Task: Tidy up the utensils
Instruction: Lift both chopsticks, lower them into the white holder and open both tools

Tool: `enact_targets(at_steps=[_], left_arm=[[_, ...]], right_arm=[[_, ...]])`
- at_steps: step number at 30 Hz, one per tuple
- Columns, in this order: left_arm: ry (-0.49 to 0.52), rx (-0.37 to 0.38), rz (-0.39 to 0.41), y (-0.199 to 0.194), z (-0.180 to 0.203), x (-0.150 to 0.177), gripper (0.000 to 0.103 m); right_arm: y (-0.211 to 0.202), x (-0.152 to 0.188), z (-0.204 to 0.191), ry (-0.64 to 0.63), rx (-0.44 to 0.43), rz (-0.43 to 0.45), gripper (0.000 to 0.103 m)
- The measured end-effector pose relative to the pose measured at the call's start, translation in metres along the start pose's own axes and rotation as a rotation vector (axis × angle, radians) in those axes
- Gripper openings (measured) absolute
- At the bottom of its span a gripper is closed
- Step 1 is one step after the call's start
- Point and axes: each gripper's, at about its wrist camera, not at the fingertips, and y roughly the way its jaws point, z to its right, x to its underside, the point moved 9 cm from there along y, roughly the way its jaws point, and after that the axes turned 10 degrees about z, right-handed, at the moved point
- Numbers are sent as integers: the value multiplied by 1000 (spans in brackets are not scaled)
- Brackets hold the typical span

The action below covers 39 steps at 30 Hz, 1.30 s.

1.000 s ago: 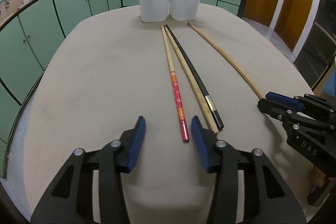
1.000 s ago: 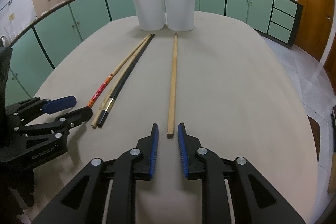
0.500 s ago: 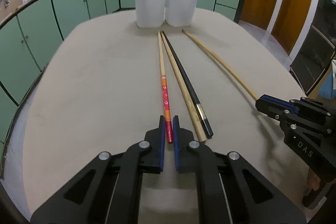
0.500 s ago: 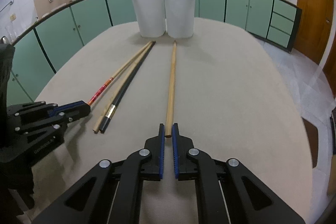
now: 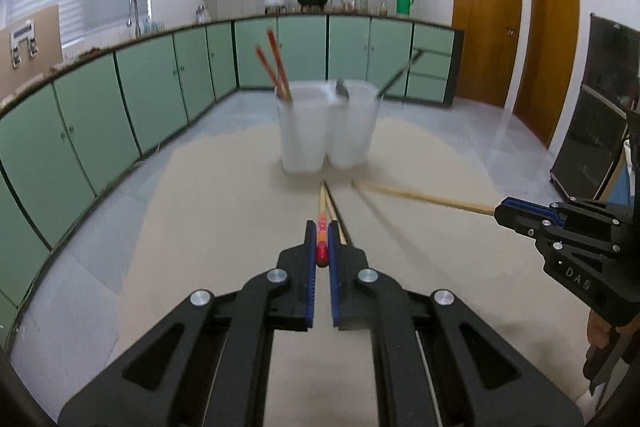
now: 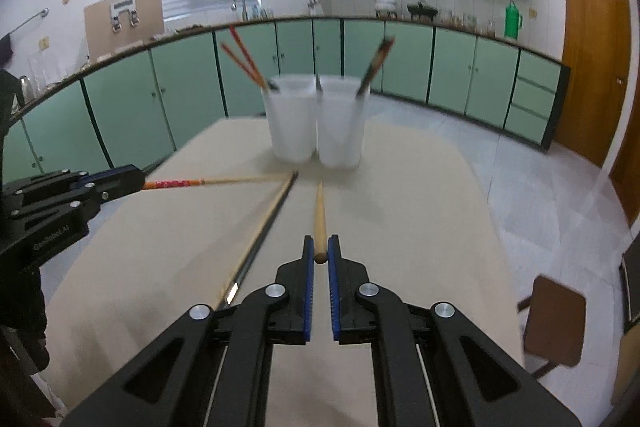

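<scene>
Left claw (image 5: 321, 247) clamps the red chopstick (image 5: 321, 239) by its butt, right claw (image 6: 319, 253) the wooden chopstick (image 6: 319, 223), tips aimed at the cups (image 6: 316, 119) for sorting.

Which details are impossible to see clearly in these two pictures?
- Cup contents: both views, the white cups are blurred and opaque.
- The grey item between the cups: left view, too blurred to identify.
- The person's right hand: left view, cut off by the edge, hidden behind the right gripper.
</scene>
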Motion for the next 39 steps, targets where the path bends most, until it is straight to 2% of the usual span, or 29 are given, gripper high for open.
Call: enact_targets(at_steps=[8,19,25,32,34,39], left_arm=[[29,30,110,-9,5,-55,4],[50,93,186,-9,16,-107,4],[45,116,242,-12,20,-135,4],[68,98,351,-13,25,-185,4],[80,81,389,-9,26,-202,4],[82,58,451,9,28,-236,4]], right_arm=[[-11,-63,2,-7,-49,91,7],[-13,-124,5,-30,-132,102,6],[-22,-164,5,-71,-150,153,6],[-22,-224,12,-54,-147,264,6],[-20,-246,14,-53,-129,311,6],[-2,-281,21,-43,-102,364,6]])
